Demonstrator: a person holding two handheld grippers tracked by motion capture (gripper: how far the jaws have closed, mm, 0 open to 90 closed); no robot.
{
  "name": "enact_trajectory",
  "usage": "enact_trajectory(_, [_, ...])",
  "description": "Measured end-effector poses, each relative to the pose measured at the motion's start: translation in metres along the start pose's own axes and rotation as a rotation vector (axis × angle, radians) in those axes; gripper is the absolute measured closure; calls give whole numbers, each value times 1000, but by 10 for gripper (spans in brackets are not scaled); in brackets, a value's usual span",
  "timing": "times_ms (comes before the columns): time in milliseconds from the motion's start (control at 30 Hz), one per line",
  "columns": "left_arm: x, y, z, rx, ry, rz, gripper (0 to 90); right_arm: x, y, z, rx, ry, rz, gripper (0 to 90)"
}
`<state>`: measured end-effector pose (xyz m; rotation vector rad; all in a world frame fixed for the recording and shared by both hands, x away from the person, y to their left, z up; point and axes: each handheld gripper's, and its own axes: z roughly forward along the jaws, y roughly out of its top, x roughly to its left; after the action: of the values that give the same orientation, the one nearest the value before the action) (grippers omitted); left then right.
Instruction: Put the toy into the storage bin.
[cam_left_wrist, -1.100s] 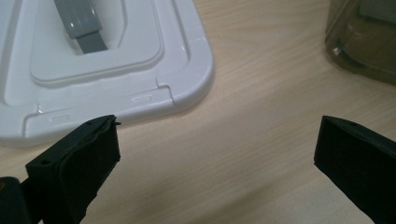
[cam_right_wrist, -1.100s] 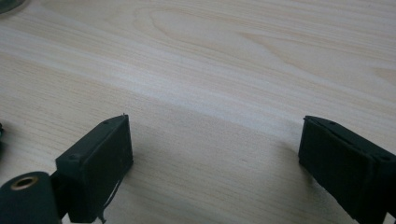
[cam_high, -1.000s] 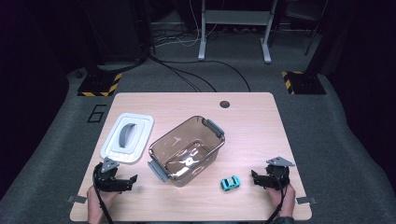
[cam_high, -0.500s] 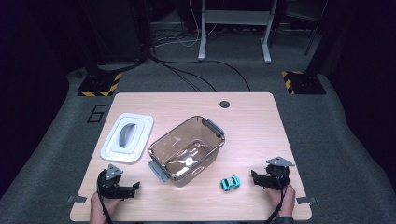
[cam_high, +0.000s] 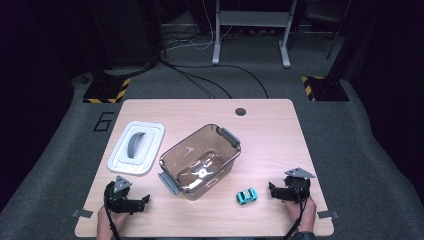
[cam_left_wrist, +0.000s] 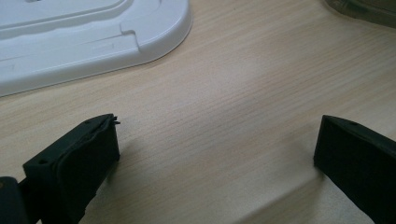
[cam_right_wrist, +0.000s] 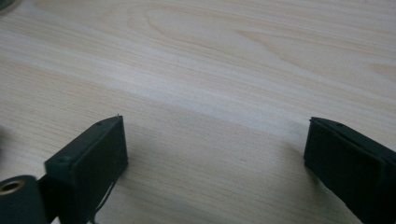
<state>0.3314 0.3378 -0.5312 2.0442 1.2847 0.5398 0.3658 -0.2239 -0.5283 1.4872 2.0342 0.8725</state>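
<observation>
Nearest the person, both grippers rest low at the table's (cam_high: 280, 120) near edge. The left gripper (cam_high: 142, 201) lies at the near left corner, jaws spread wide with nothing but bare wood between them, as its own view shows (cam_left_wrist: 215, 154); it points toward the box and appears to be merely parked, well apart from everything.

The right gripper (cam_high: 272, 190) sits at the near right, aimed leftward at the toy car (cam_high: 246, 196). Its jaws have just been opening and now stand released, with only tabletop between them (cam_right_wrist: 215, 154). The car lies on the wood just beside those jaws, untouched; this reads as either a fresh release or the widening that precedes a pick.

Beyond the car, at mid-table, stands the box (cam_high: 200, 160), a clear brown bin set at an angle, upright and open-topped, grey latches at its two short ends. Its mouth is free, presumably so the car can be dropped in from above.

Left of the box lies its white lid (cam_high: 136, 148), flat on the table, its corner visible in the left gripper view (cam_left_wrist: 93, 37); set aside there, it leaves the right hand's path clear.

Farthest off: a dark hole (cam_high: 240, 111) in the tabletop.
</observation>
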Motion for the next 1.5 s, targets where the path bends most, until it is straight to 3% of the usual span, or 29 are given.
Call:
enact_trajectory(167, [0, 0, 1, -2, -3, -2, 0, -1, 3, -1, 52, -27, 44, 0])
enact_trajectory(333, [0, 1, 1, 0, 2, -3, 0, 5, 3, -11, 56, -7, 84, 0])
enact_trajectory(567, [-1, 1, 1, -2, 2, -11, 0, 30, 9, -31, 65, 34, 99, 6])
enact_trajectory(967, [-1, 1, 1, -2, 2, -13, 0, 81, 13, -43, 61, 120, 63, 3])
enact_trajectory(1167, [-1, 0, 1, -2, 3, -14, 0, 105, 12, -36, 74, 140, 38, 10])
enact_trajectory(1300, [-1, 0, 1, -2, 4, -15, 0, 112, 9, -30, 75, 173, 41, 28])
enact_trajectory(1500, [-2, 0, 1, -2, 7, -15, 0, 122, 7, -23, 82, 143, 14, 69])
